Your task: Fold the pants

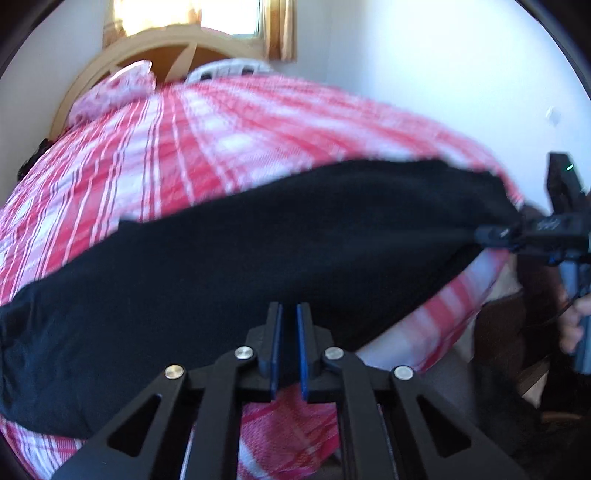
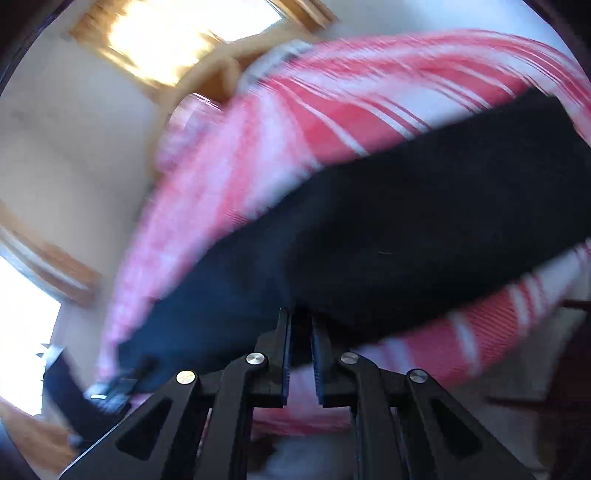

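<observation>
Nearest the left wrist camera, the left tongs were drawn together on the near edge of the pants, the black cloth running between the two blue pads. In the right wrist view the right tongs were likewise clamped on the near hem of the same garment, cloth filling the narrow gap between the fingers. From the left view, the right tongs showed at the far right, pinching the end of the pants, with a hand wrapped round the handle below.

The pants were plain black, matte, with no visible pattern or seams (the fabric was too dark and blurred to read any detail). They stretched as one long band across the near part of the bed, held up slightly at the gripped edge and lying on the cover elsewhere.

The bed carried a red-and-white checked cover. Beyond it lay a pale floral pillow against a curved wooden headboard, with something white and slatted beside it. Farther back were white walls and a bright window with a wooden frame and curtains; the right view was heavily blurred.
</observation>
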